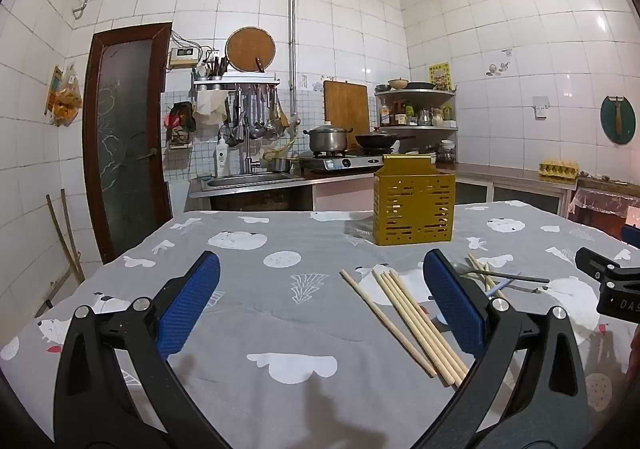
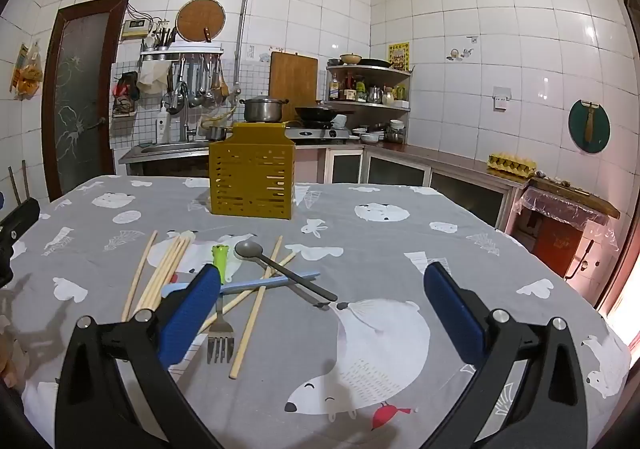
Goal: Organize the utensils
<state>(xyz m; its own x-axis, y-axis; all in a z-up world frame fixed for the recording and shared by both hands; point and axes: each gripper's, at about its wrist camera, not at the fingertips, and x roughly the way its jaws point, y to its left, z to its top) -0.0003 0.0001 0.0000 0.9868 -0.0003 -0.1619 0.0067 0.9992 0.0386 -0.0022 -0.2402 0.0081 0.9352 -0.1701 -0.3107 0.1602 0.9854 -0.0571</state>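
Observation:
A yellow slotted utensil holder (image 1: 414, 209) (image 2: 252, 179) stands upright at the far middle of the table. Several wooden chopsticks (image 1: 412, 319) (image 2: 164, 273) lie loose on the cloth. A grey spoon (image 2: 276, 267), a green-handled fork (image 2: 220, 319) and a light blue utensil (image 2: 260, 283) lie crossed with more chopsticks (image 2: 258, 299). My left gripper (image 1: 320, 305) is open and empty above the cloth, chopsticks by its right finger. My right gripper (image 2: 322, 313) is open and empty, the pile by its left finger. Its body shows at the right edge of the left wrist view (image 1: 612, 285).
The table carries a grey cloth with white animal prints (image 1: 280, 329) (image 2: 400, 249). Behind it are a sink (image 1: 248, 181), a stove with a pot (image 1: 328, 139) and a wok, a corner shelf (image 2: 368, 89) and a brown door (image 1: 124, 137). A plastic-covered cabinet (image 2: 560, 225) stands at right.

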